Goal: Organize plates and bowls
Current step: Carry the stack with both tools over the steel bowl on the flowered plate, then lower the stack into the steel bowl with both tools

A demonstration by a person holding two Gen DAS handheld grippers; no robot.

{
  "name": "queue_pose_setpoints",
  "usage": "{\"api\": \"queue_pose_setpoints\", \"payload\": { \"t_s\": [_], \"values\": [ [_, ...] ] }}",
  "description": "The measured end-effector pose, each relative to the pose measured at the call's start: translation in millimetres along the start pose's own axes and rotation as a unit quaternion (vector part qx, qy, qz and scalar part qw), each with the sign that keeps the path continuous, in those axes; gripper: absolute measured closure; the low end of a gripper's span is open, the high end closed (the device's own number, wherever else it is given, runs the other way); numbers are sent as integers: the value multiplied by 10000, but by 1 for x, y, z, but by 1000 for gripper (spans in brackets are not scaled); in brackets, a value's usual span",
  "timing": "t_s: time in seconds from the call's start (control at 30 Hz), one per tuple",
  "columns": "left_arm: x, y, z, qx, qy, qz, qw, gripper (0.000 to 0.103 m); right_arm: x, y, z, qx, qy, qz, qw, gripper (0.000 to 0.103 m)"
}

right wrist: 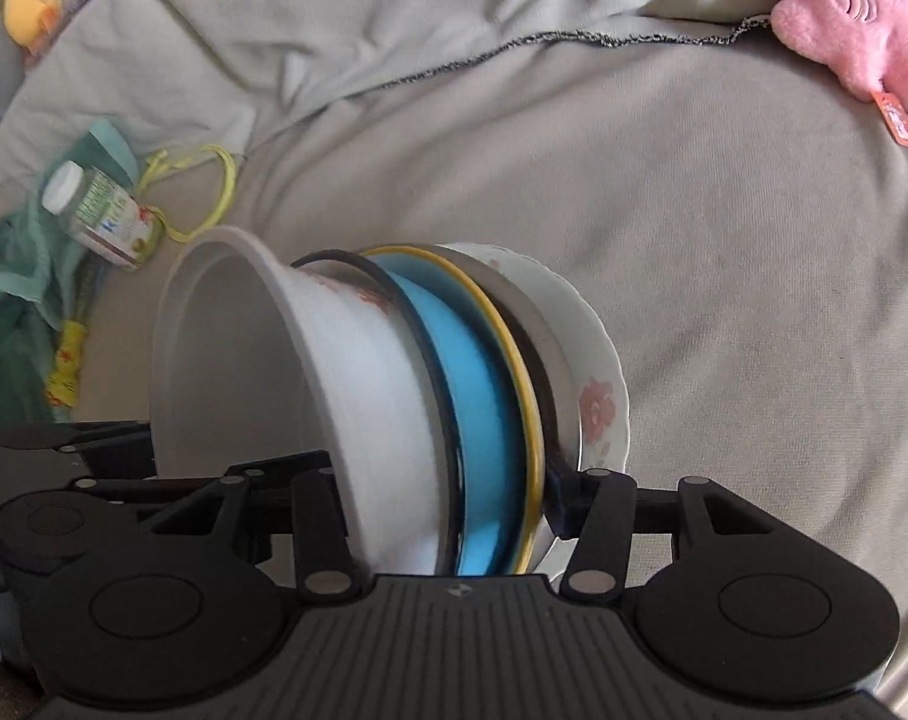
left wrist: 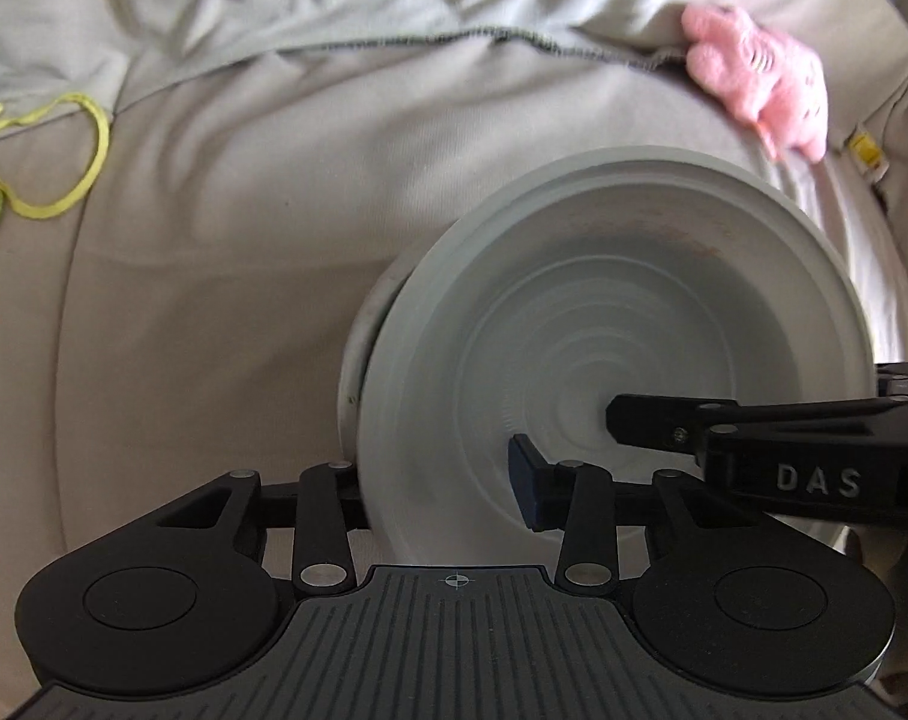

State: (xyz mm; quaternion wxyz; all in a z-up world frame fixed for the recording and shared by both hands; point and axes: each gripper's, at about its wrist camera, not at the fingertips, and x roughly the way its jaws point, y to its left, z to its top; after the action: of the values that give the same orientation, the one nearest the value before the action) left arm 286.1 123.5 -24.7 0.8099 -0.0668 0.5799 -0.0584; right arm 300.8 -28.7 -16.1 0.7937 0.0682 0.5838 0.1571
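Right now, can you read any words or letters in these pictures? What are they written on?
"DAS": raised letters on the right gripper, seen in the left wrist view.
Bottle label: print with one big letter that looks like "K"; the rest is too blurred to read.
Orange tag on the pink plush toy: too small to read.
Flowered bowl: a pink flower, no words.

Your right gripper [right wrist: 447, 498] points steeply down with its jaws clamped across a nested stack of dishes [right wrist: 429, 420], one finger on each side, the stack tipped on edge between them. Your left gripper [left wrist: 447, 480] also points steeply down, its jaws straddling the rim of the white bowl [left wrist: 622, 348]; whether the pads press on it cannot be told. In the left wrist view, your right gripper reaches in from the right edge.
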Motion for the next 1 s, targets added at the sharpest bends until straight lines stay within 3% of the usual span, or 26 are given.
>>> {"api": "queue_pose_setpoints", "payload": {
  "t_s": [0.07,0.57,0.7,0.77,0.87,1.0],
  "values": [
    [1,1,-2,22,-4,92,10000,71,0,-1,3,-26,68,19,10000,52],
    [1,15,4,-303,116,-94,9994,81,4,-11,16,369,514,180,9978,55],
    [-19,15,9,-269,-52,-188,9994,84,-22,-4,19,21,141,-78,9999,54],
    [-29,9,9,-127,-227,-20,9997,84,-33,1,18,-189,-52,-137,9997,51],
    [-38,1,10,-31,-276,18,9996,84,-31,0,15,-211,-53,-241,9995,52],
    [-40,-5,8,85,-163,-56,9998,80,-28,-7,6,-205,-263,-338,9989,69]
  ]
}}
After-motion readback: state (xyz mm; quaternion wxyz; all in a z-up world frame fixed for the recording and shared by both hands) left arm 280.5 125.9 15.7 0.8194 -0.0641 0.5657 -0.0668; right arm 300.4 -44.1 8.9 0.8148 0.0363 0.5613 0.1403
